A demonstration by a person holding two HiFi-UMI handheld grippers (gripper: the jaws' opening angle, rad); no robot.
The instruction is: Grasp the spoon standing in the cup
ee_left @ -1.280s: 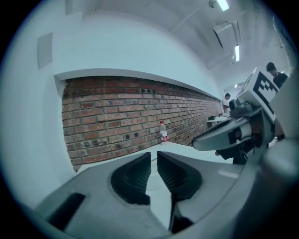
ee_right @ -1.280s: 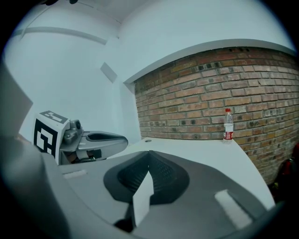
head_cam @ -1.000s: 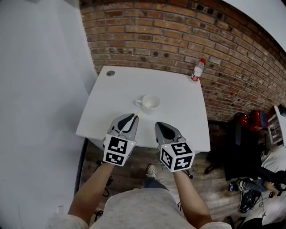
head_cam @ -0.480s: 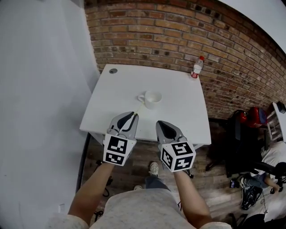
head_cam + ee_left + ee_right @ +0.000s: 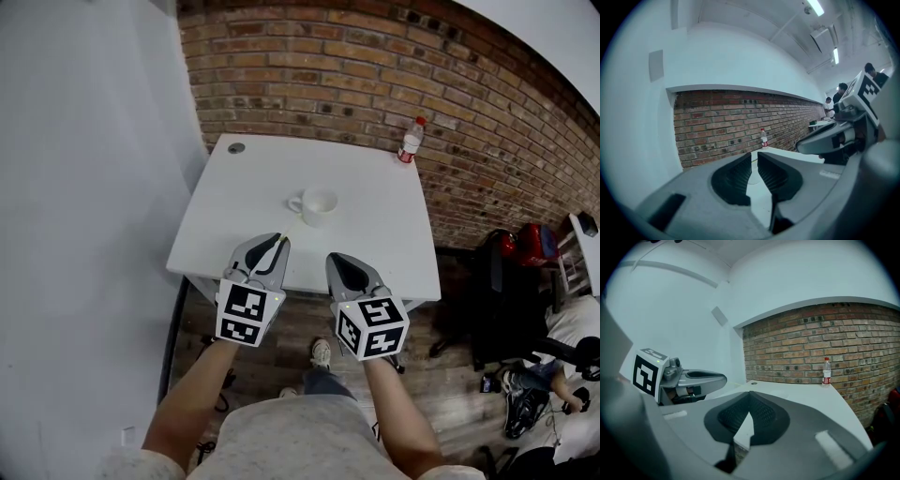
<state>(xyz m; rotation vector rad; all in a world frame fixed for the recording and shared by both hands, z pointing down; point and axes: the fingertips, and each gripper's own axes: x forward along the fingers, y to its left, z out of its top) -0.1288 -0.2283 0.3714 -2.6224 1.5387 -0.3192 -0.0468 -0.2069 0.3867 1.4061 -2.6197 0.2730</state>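
In the head view the left gripper [image 5: 278,241] sits at the lower centre of the frame, over the near edge of the white table [image 5: 375,244]. Its jaws are drawn close, leaving only a narrow slit. A thin pale spoon [image 5: 289,229] lies along that slit, clamped there, and sticks out past the tips, slanting up and to the right. Its far end points at the white cup [image 5: 319,206], which stands just above the gripper near the table's middle, handle to the left. Whether the spoon's end touches the cup cannot be told. The left gripper view shows the same narrow slit, with the pale table behind it.

The right gripper [image 5: 336,260] is just right of the left one, also at the table's near edge, below and slightly right of the cup. In the right gripper view its jaws meet at the tips, with nothing between them.

A plastic bottle [image 5: 410,142] with a red cap stands at the table's far right corner, against the brick wall [image 5: 375,75].
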